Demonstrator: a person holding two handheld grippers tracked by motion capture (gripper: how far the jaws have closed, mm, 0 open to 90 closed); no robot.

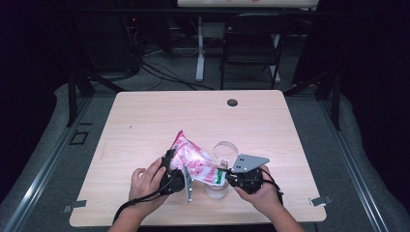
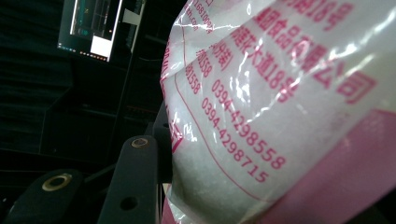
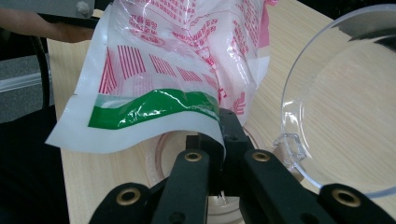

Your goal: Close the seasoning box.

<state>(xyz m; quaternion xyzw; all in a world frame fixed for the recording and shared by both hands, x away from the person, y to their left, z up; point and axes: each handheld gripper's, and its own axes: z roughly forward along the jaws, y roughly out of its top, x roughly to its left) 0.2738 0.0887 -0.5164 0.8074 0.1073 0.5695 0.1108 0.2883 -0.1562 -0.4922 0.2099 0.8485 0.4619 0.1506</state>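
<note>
- High view: a pink-and-white printed plastic bag (image 1: 193, 159) of white granules is held up off the wooden surface (image 1: 145, 121), near its front edge, between two hand-held grippers. The left hand-held gripper (image 1: 175, 175) has the bag's body; the right hand-held gripper (image 1: 226, 176) has the lower end with the green stripe. A clear glass jar (image 1: 216, 189) stands on the surface just under that lower end; a clear glass lid (image 1: 226, 149) lies just behind, apart from the jar. Both hands are low at the front of the surface.
- Left gripper view: the bag (image 2: 280, 107) crowds the lens, red printing and white granules plain through the film. One black jaw rises at the bottom left, its edge against the bag's side. Jaws about half apart, closed on the bag's bulk.
- Right gripper view: jaws fully pinched on the bag's white bottom seam (image 3: 140, 135), just below the green stripe. Jar mouth (image 3: 161, 161) sits directly beneath the seam. The clear lid (image 3: 336, 107) lies on the surface, to the right.
- Progress, as judged: jar is uncapped, lid set aside, bag lifted and positioned over the jar. No granules seen falling; whether the bag's corner is open cannot be told. Left to do: tip and pour, then likely set the bag down and cap the jar.
</note>
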